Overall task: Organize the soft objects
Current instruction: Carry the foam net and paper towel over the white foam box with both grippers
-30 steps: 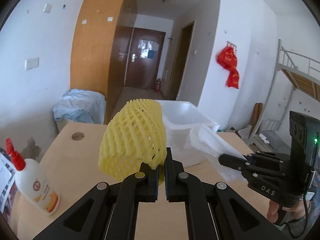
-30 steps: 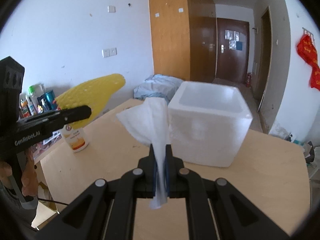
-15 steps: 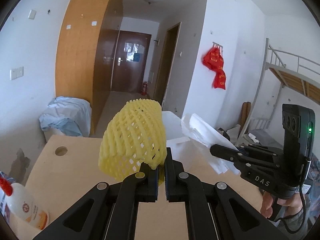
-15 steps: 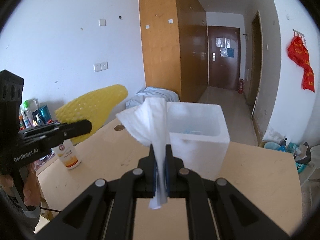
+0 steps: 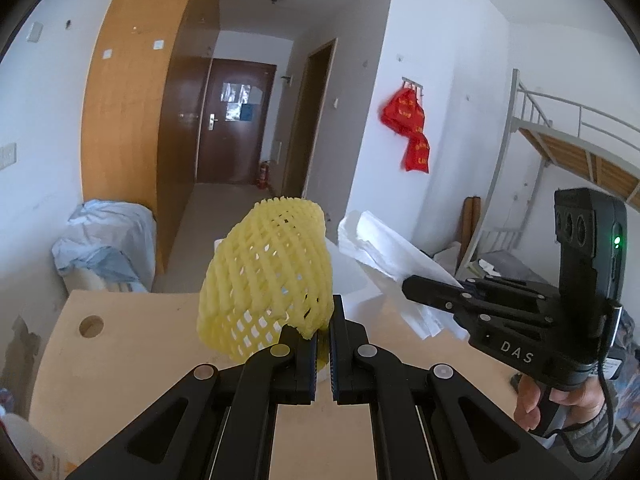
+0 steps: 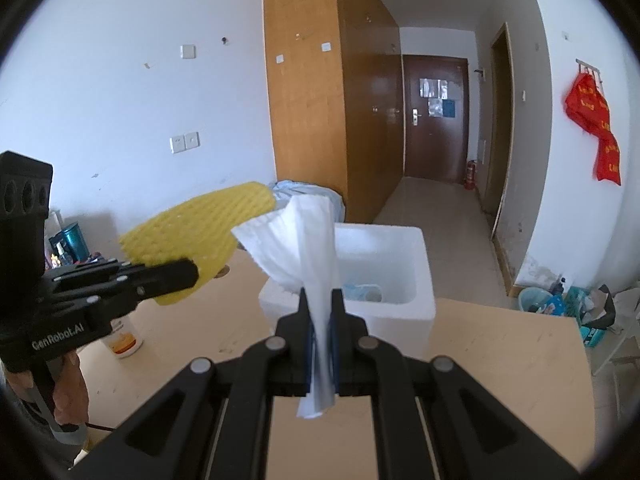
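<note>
My left gripper (image 5: 324, 320) is shut on the lower edge of a yellow foam net sleeve (image 5: 264, 280), which stands up in front of the camera. My right gripper (image 6: 321, 300) is shut on a folded white tissue (image 6: 304, 248) that fans out above its jaws. Both hang above the wooden table (image 6: 500, 352), side by side. An open white foam box (image 6: 400, 324) stands just beyond the tissue, with something pale blue lying inside. In the left wrist view, the right gripper (image 5: 408, 286) and the tissue (image 5: 384, 240) are to the right of the net. The right wrist view has the left gripper (image 6: 192, 272) and the net (image 6: 200, 236) at left.
A white bottle with an orange label (image 6: 122, 340) stands on the table's left side, near a round cable hole (image 5: 91, 326). A pale blue bundle (image 5: 108, 240) lies on the floor beyond the table. A bunk bed frame (image 5: 560, 140) stands at right. A hand (image 5: 532, 400) holds the right gripper.
Both grippers have risen and moved forward toward the foam box, still holding the net and the tissue. The box's inside now shows in the right view. The bottle has slid out of the left view.
</note>
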